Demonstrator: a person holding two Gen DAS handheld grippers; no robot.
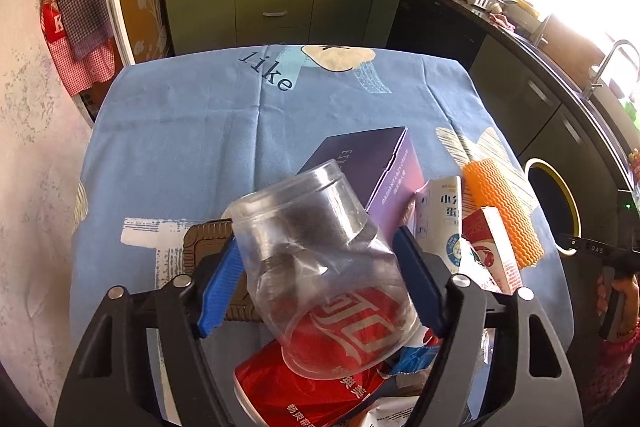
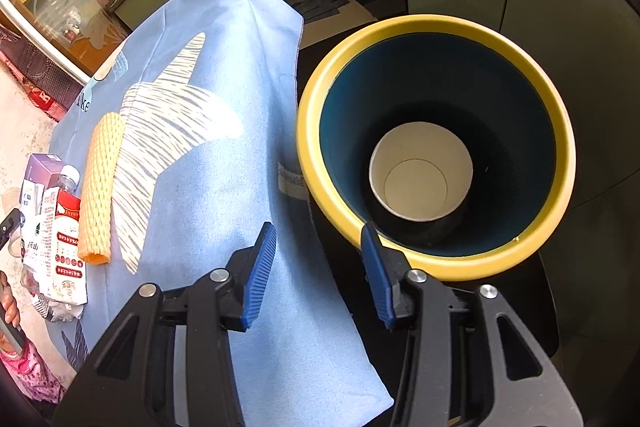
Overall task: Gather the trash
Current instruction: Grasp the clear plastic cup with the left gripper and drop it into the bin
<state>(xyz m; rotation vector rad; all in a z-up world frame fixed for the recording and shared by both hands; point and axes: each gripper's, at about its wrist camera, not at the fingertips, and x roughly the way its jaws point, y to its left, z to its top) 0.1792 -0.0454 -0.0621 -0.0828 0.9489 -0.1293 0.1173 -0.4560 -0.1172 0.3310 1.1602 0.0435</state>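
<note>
A clear plastic jar (image 1: 316, 267) sits tilted between the blue pads of my left gripper (image 1: 318, 235), which is shut on its sides. Under it lie a red drink can (image 1: 304, 391) and crumpled wrappers. Just beyond are a purple box (image 1: 372, 155), a white milk carton (image 1: 440, 223), a red-and-white carton (image 1: 496, 251) and an orange foam sleeve (image 1: 504, 211). My right gripper (image 2: 318, 227) is open and holds nothing, hanging over the table's edge beside the yellow-rimmed bin (image 2: 436, 23). A white paper cup (image 2: 420, 175) lies upright at the bin's bottom.
A blue patterned cloth (image 1: 200, 147) covers the table. Green kitchen cabinets (image 1: 272, 7) run behind it and along the right, with a stove and a sink on top. Aprons hang at the far left. A person's hand (image 1: 616, 291) grips the right tool beside the bin (image 1: 576, 211).
</note>
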